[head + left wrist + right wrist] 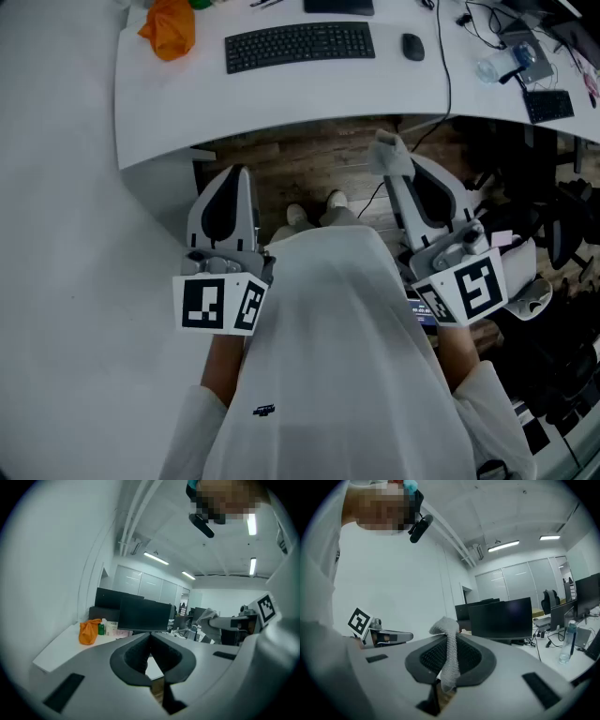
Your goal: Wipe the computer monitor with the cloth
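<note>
Our curved white counter (281,94) sits in a strip-lit office. Behind the keyboard (300,45) stands the monitor (500,618); left of the keyboard, an orange bag (169,28). Nearer us than the keyboard, our right tongs (388,171) pinch the cloth (449,653); our left tongs (150,638) are pressed together.

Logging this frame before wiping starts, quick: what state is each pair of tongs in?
Left tongs: closed, empty.
Right tongs: closed on the cloth.
</note>
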`<state>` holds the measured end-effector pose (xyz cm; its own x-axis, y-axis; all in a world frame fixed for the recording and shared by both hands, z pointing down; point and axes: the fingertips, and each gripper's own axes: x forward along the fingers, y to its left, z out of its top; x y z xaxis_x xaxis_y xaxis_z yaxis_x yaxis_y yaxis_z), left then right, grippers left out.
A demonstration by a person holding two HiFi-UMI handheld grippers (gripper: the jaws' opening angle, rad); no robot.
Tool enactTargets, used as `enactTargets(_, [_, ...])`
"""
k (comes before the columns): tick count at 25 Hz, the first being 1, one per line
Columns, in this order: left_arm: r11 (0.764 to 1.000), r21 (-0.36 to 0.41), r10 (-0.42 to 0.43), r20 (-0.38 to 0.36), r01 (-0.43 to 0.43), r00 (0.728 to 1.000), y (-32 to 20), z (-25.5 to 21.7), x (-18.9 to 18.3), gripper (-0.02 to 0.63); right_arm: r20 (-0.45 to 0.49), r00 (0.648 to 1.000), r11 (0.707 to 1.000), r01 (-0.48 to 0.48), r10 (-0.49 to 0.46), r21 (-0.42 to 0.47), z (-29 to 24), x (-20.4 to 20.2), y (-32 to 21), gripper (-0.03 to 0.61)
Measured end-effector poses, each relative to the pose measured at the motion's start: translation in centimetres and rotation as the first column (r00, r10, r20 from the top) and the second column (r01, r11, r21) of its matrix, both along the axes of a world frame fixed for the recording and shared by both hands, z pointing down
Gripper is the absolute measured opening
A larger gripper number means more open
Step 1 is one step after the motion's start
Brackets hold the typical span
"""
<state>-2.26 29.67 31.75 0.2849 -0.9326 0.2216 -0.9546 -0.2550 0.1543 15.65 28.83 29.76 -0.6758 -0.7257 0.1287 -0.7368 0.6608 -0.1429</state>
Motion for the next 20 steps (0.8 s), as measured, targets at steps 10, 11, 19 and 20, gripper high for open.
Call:
enactTargets(10, [1.0, -0.008, 0.022, 0.028, -0.021, 0.999, -0.4, -0.3, 3.4, 0.018, 0.029, 0.999, 0.999, 0.022, -0.021, -0.025, 0.3, 1.8, -0.5, 0.037])
enactTargets(11, [1.0, -0.007, 0.018, 0.029, -0.018, 0.999, -0.5, -0.4, 3.8, 0.018, 0.037, 0.999, 0.999, 0.023, -0.023, -0.024, 0.3, 2.2, -0.6, 0.037])
enactTargets(19, [0.999, -0.036, 0.002, 0.042, 0.0, 0.999, -0.9, 0.1, 6.4, 0.018, 0.073, 0.995, 0.998, 0.06, -0.06, 0.003, 0.5, 4.9, -1.5, 0.04])
enactTargets(20, [0.999, -0.045, 0.001, 0.048, 0.001, 0.999, -0.7, 0.5, 6.7, 0.018, 0.077, 0.995, 0.998, 0.062, -0.062, 0.005, 0.6, 5.2, -1.5, 0.04])
